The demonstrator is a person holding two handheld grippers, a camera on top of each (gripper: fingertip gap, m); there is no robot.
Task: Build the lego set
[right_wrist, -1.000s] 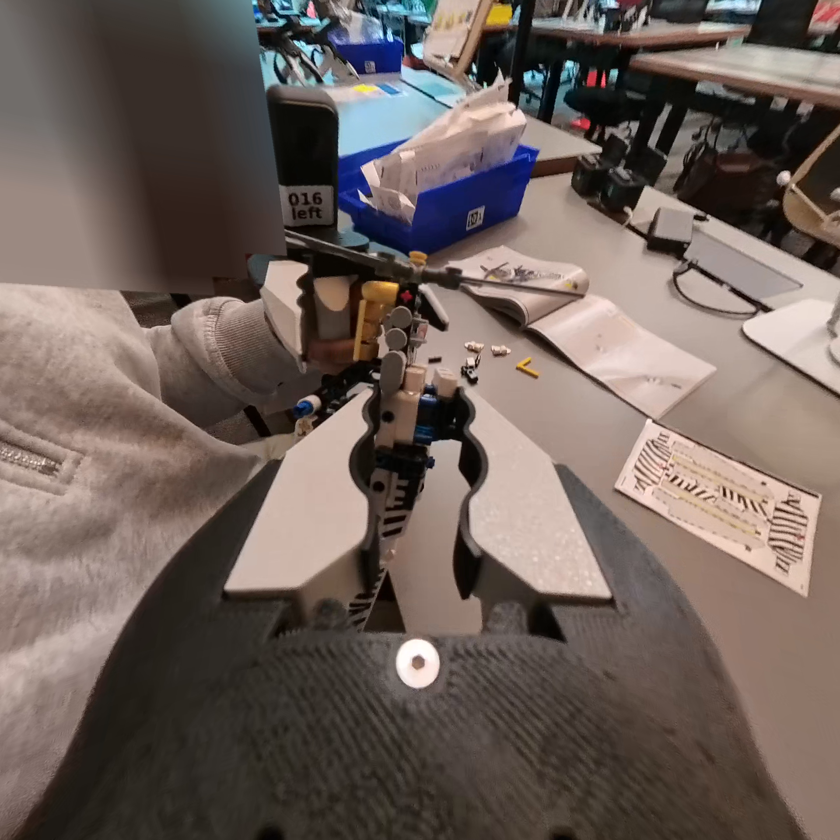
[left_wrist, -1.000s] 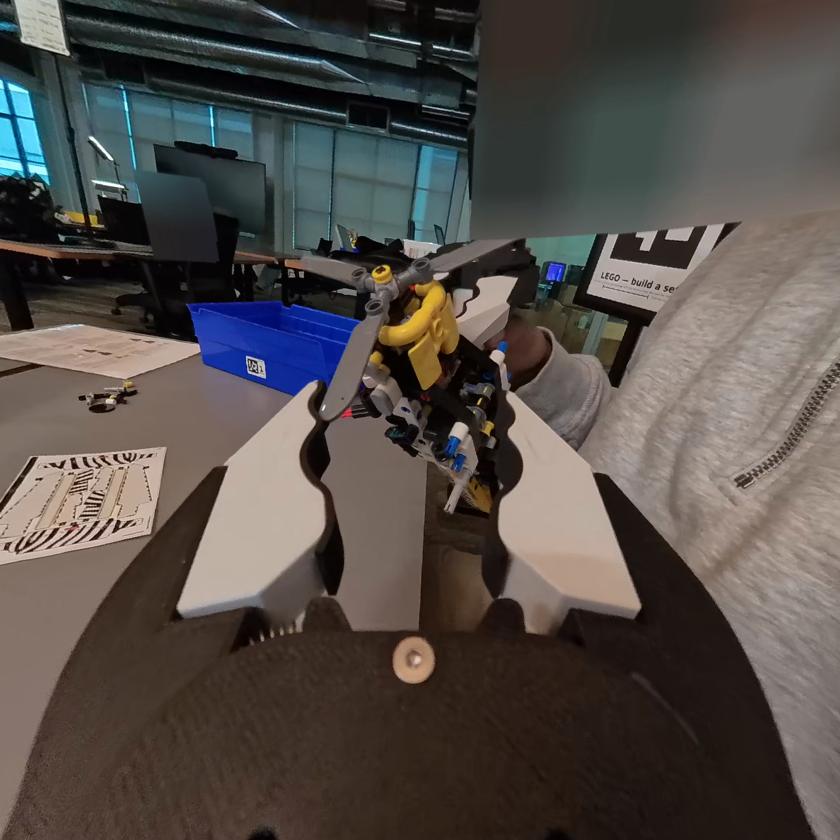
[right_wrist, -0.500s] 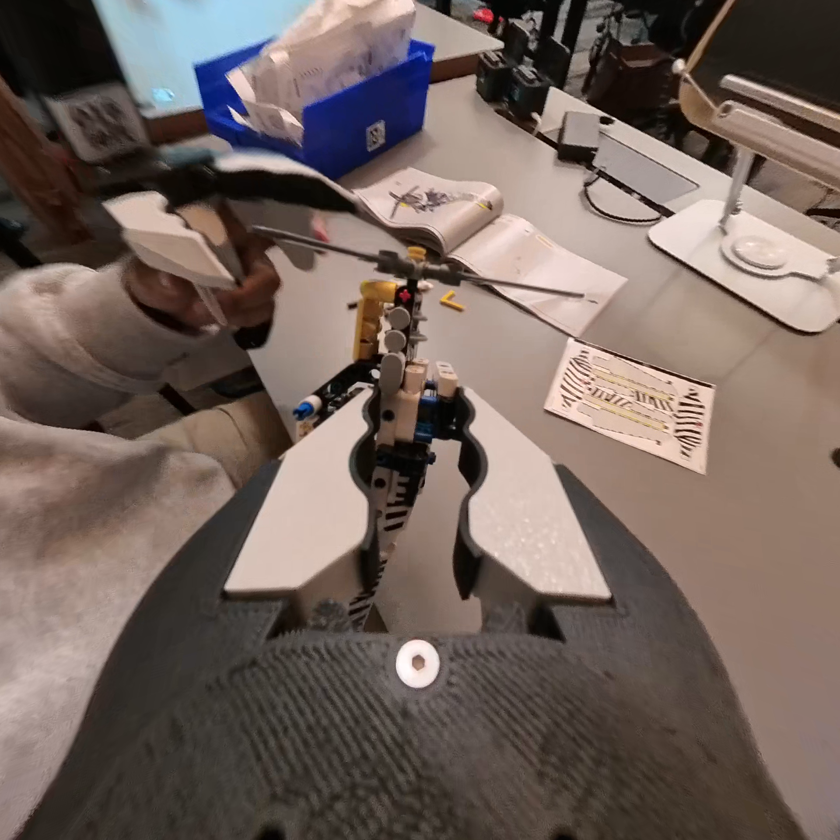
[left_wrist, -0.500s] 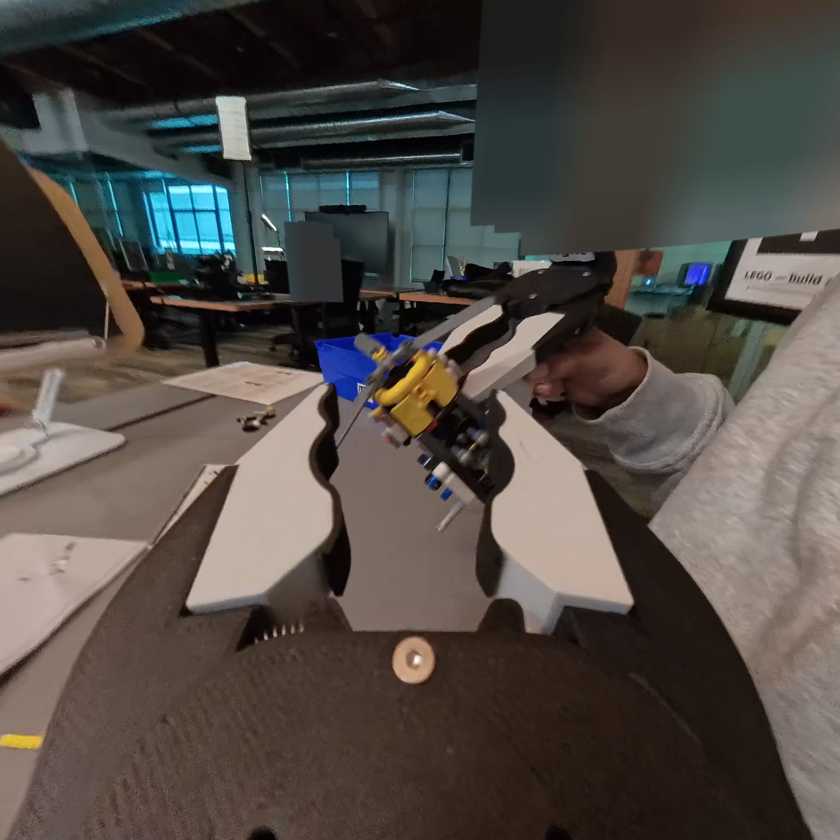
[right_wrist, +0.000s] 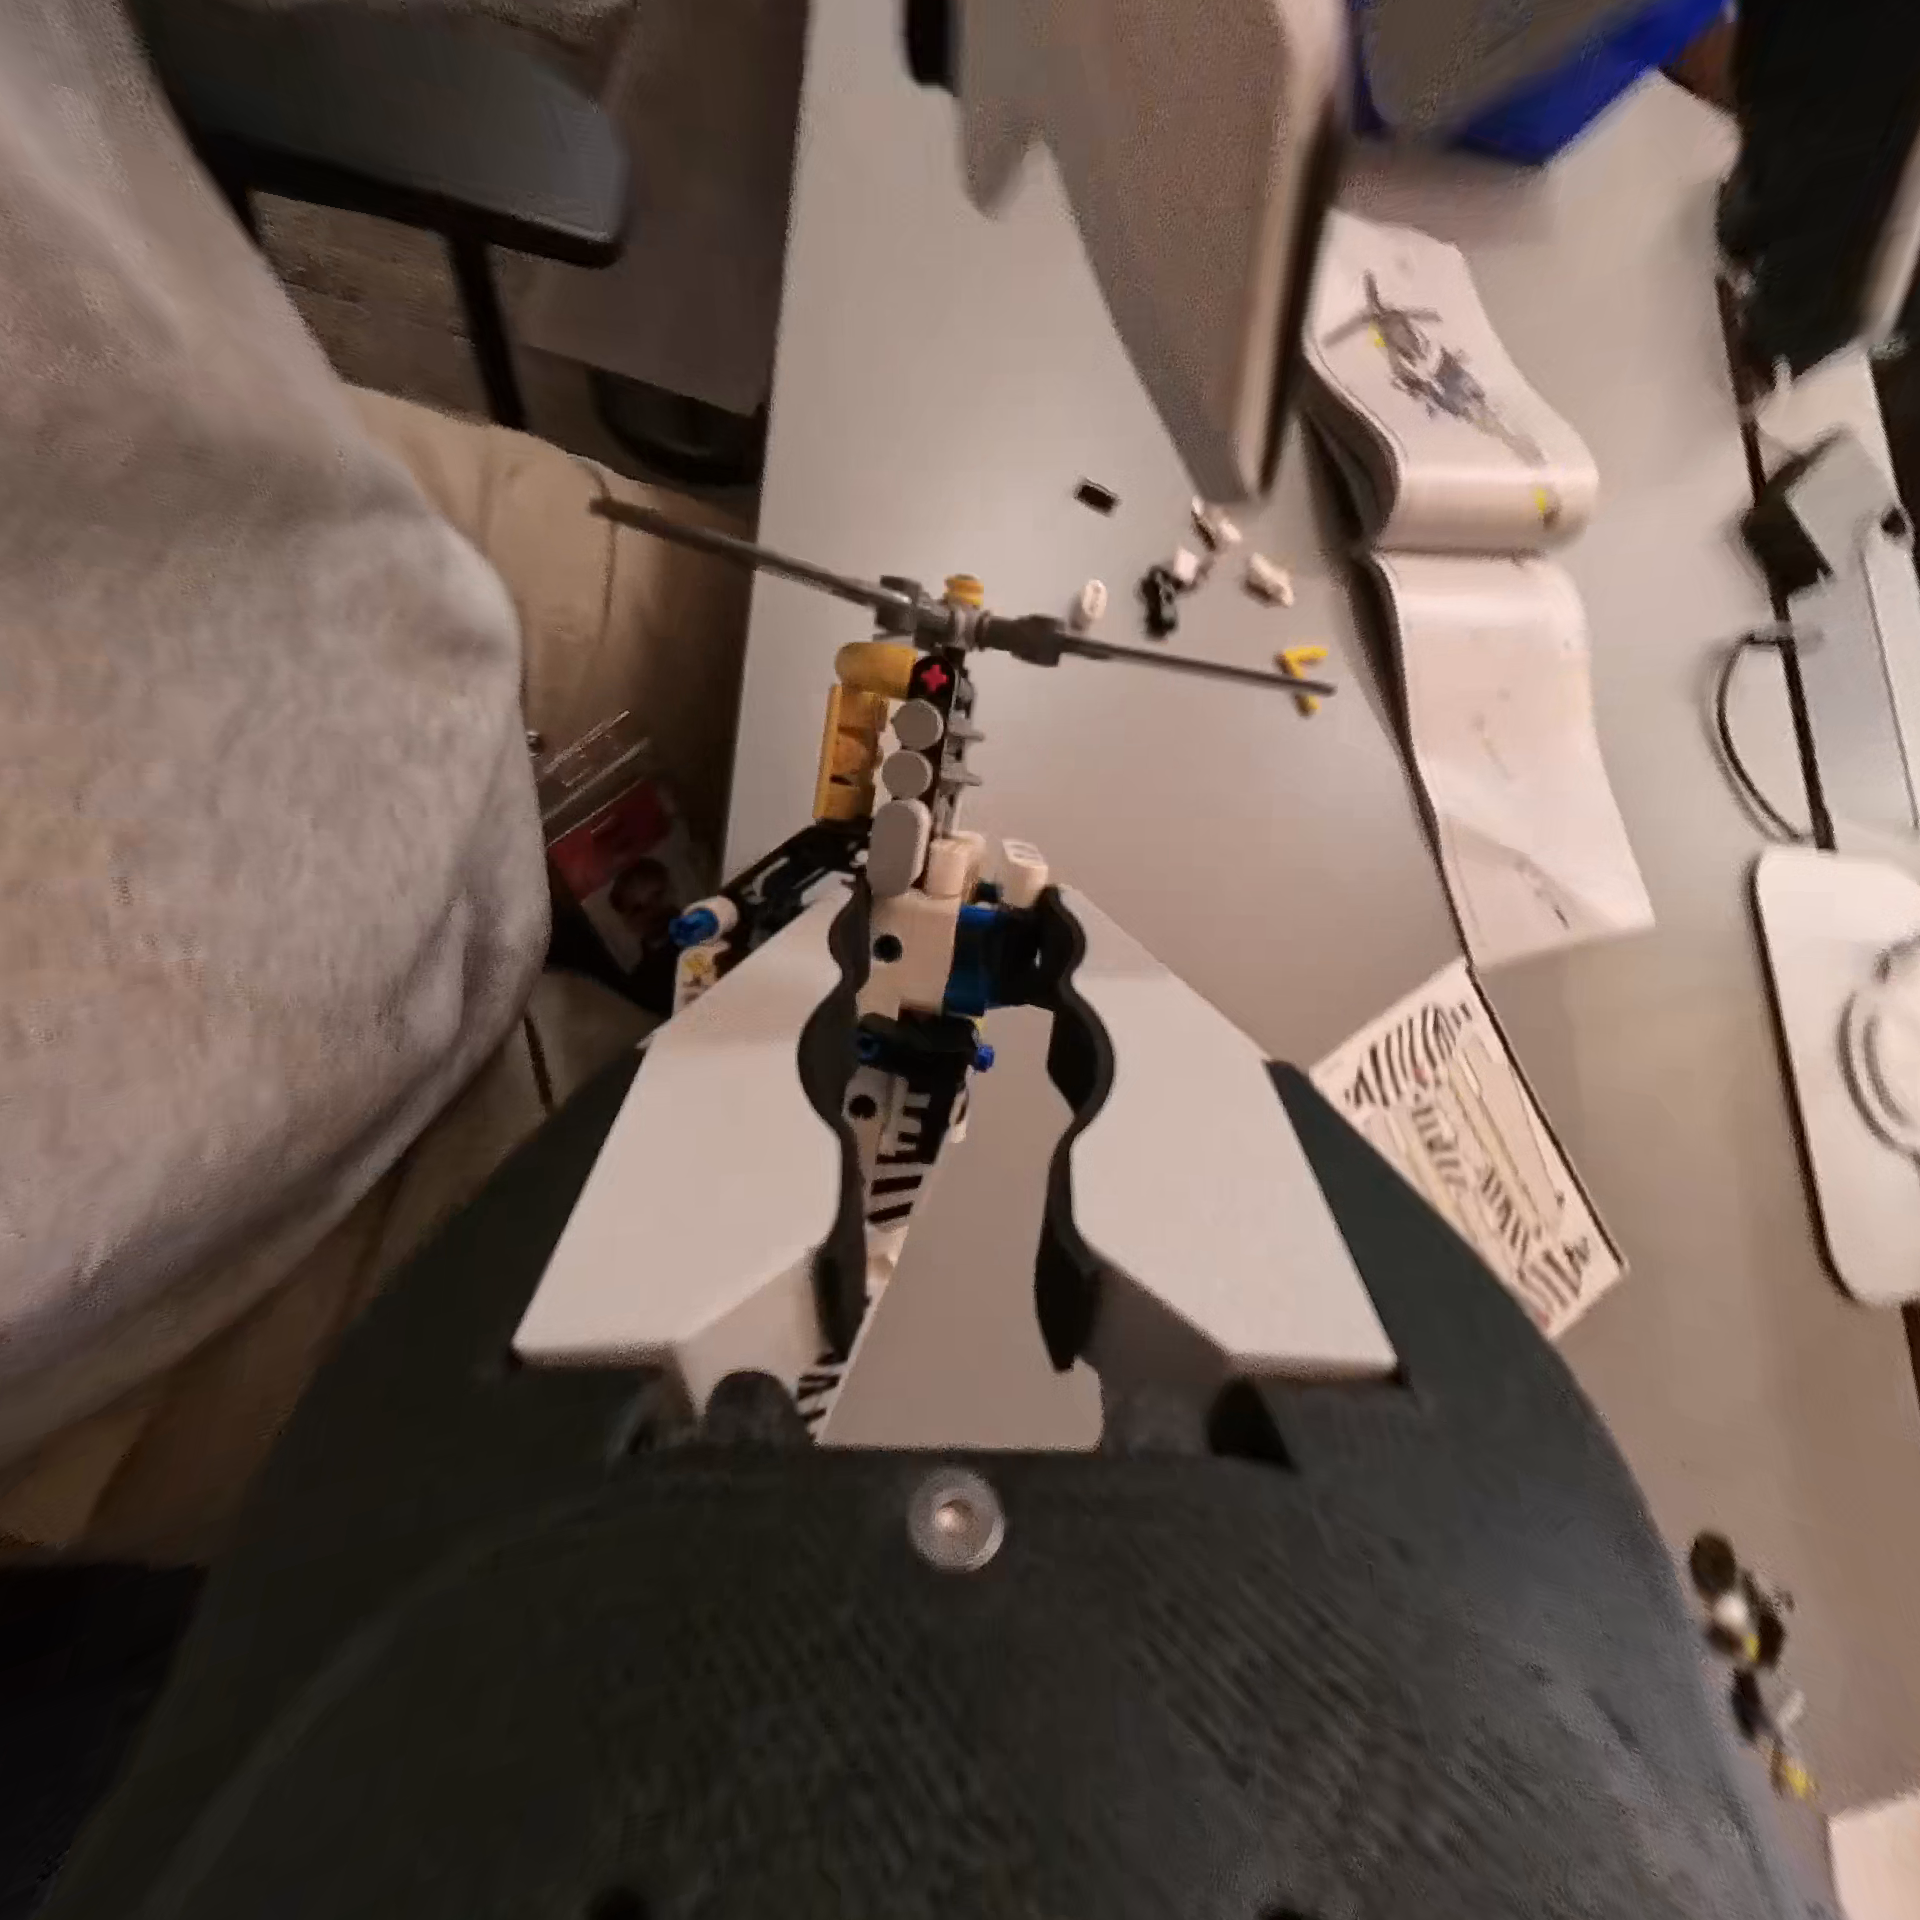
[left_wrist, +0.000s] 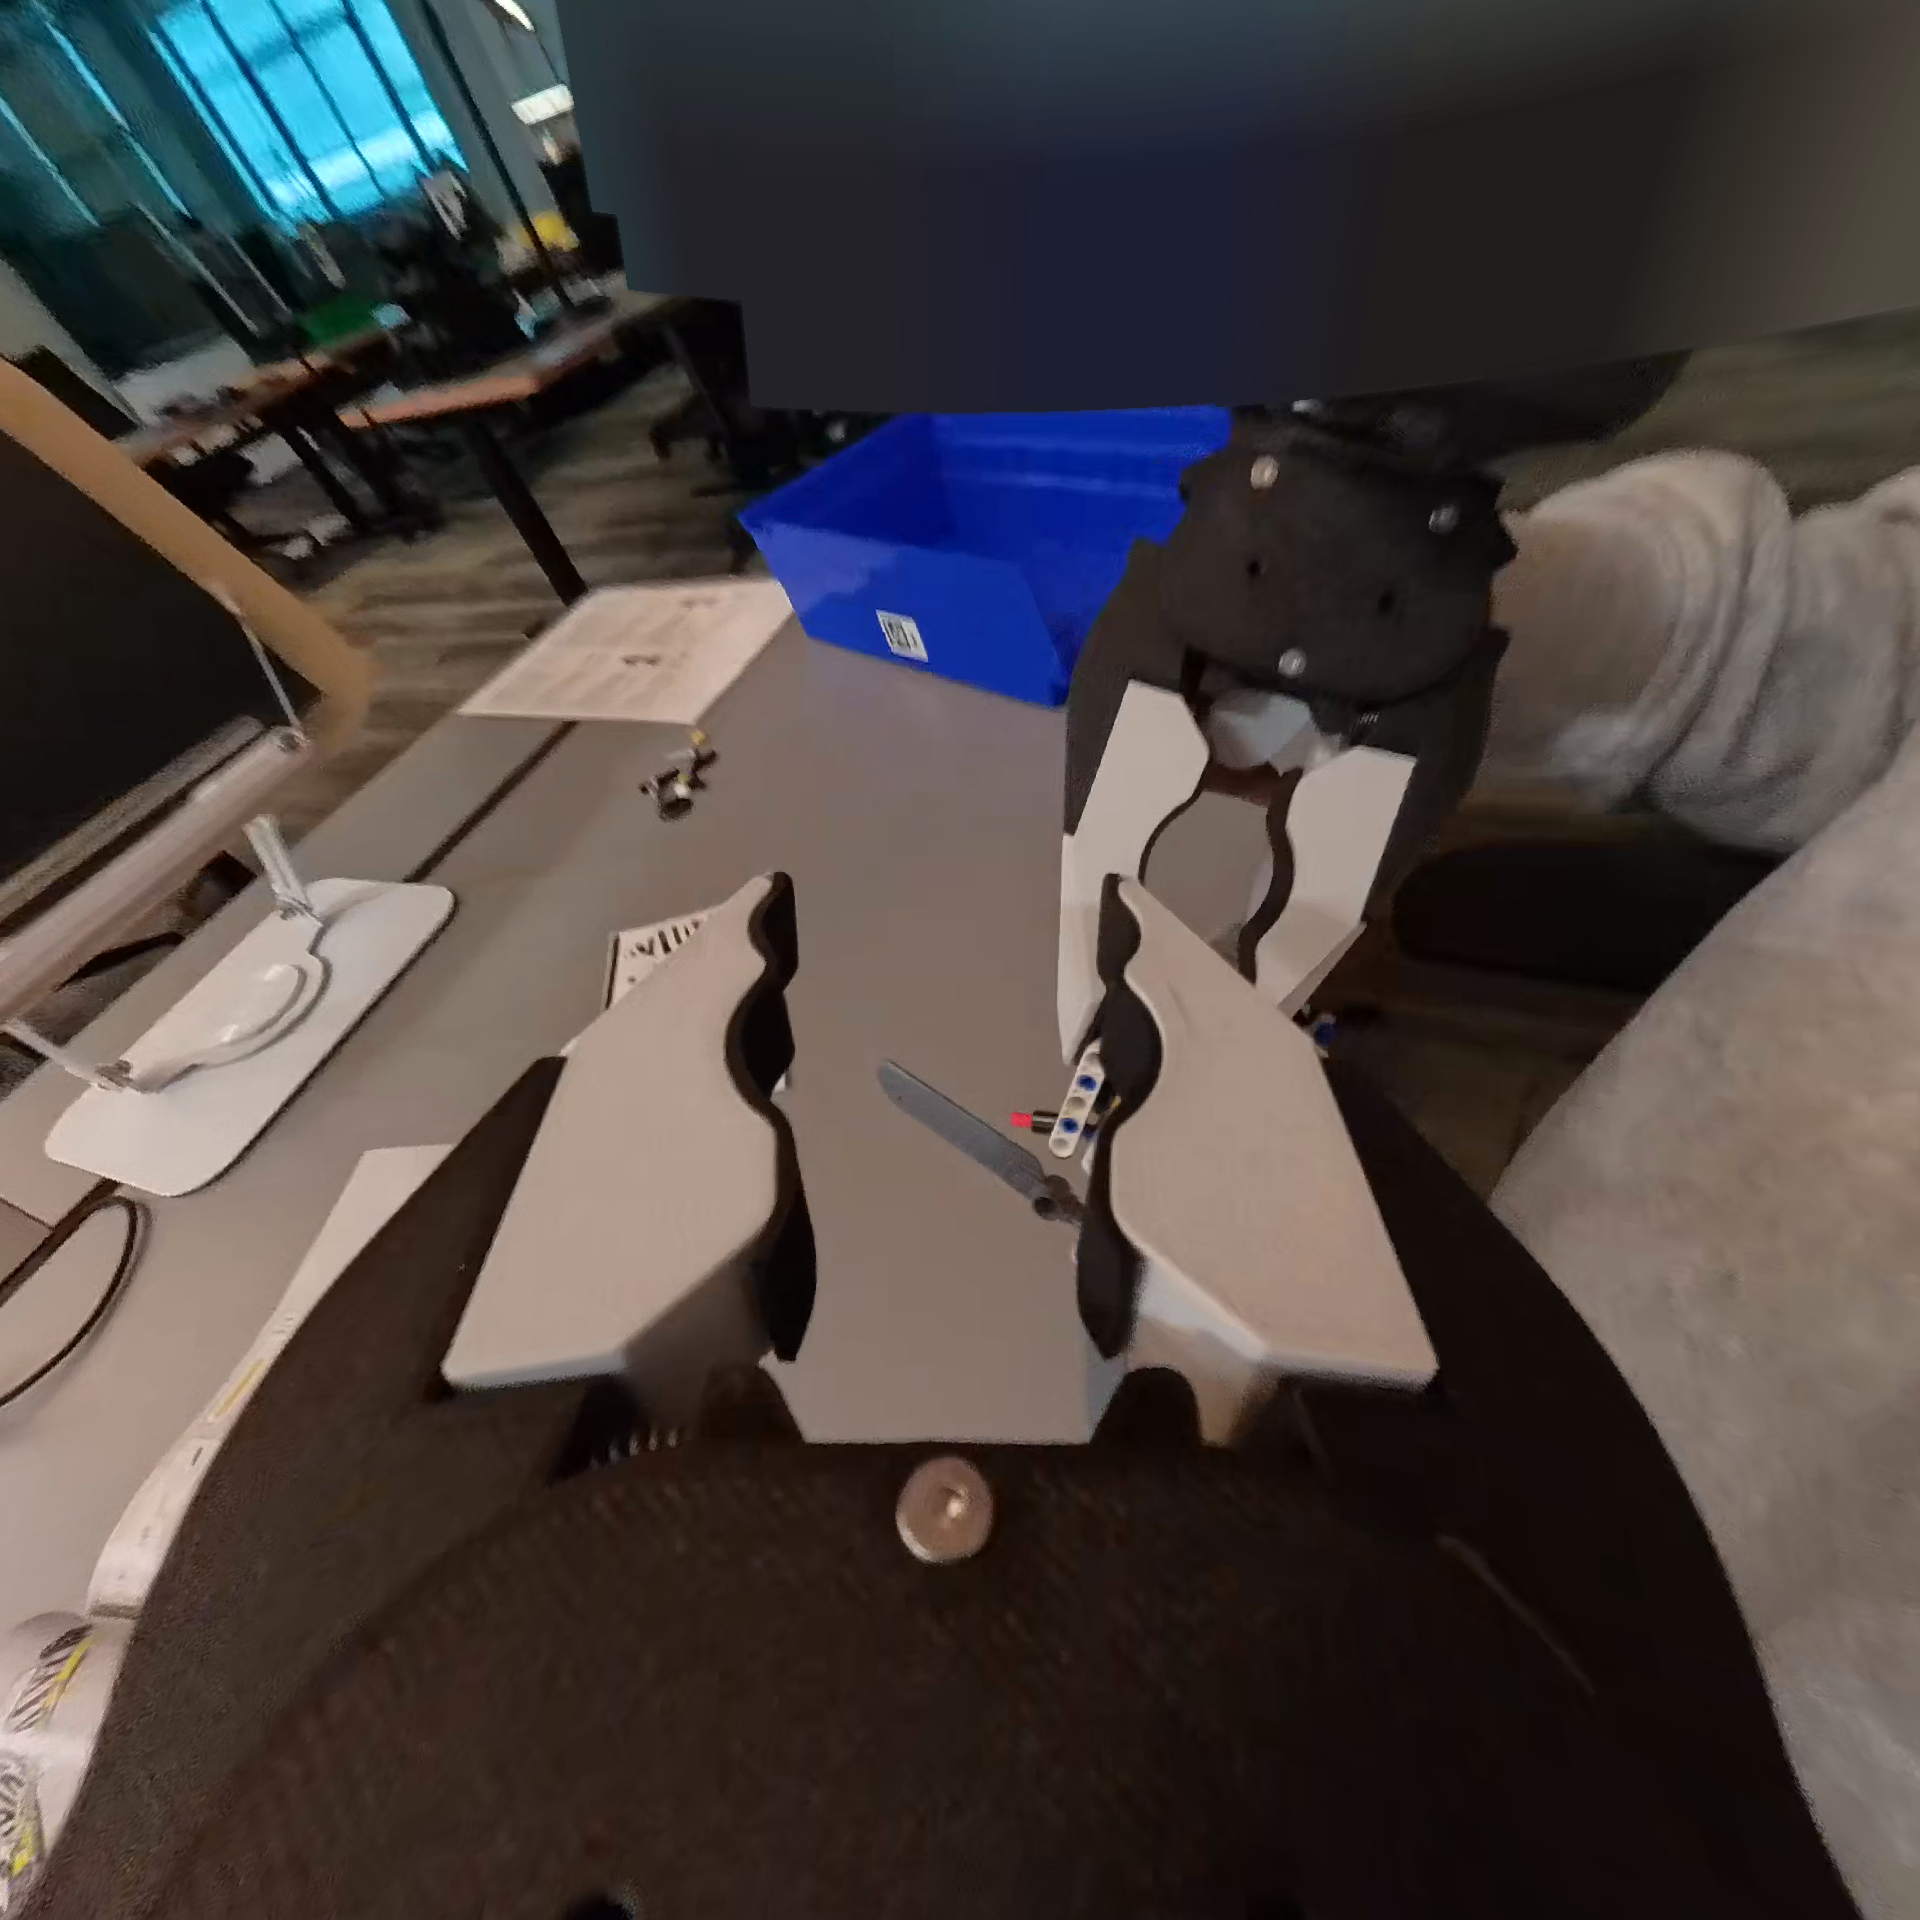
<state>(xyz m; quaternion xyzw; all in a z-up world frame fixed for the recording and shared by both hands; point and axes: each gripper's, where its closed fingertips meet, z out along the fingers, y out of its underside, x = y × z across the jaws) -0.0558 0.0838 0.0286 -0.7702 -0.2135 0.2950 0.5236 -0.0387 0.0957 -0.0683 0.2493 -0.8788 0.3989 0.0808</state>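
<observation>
The lego helicopter [right_wrist: 914,790] has a yellow cabin, a grey rotor and a zebra-striped tail. My right gripper [right_wrist: 951,920] is shut on its white and blue body and holds it above the grey table [right_wrist: 1091,831]. My left gripper [left_wrist: 940,914] is open and empty above the table. In the left wrist view the right gripper [left_wrist: 1216,935] points down just beyond my right finger. Only a rotor blade [left_wrist: 961,1130] and a white beam [left_wrist: 1075,1112] of the helicopter show there. A left gripper finger [right_wrist: 1174,208] shows blurred at the top of the right wrist view.
Loose small pieces [right_wrist: 1174,582] and a yellow piece [right_wrist: 1304,665] lie by the open instruction booklet [right_wrist: 1455,436]. A sticker sheet [right_wrist: 1455,1143], a monitor stand base [left_wrist: 239,1018], a blue bin [left_wrist: 966,540], a paper sheet [left_wrist: 634,655] and a small sub-assembly [left_wrist: 675,779] are on the table. There is about 10 cm between the tips of the two grippers.
My left gripper has pulled away from the helicopter and swung down toward the table, still open. My right gripper has tipped downward and moved lower with the helicopter still in it.
</observation>
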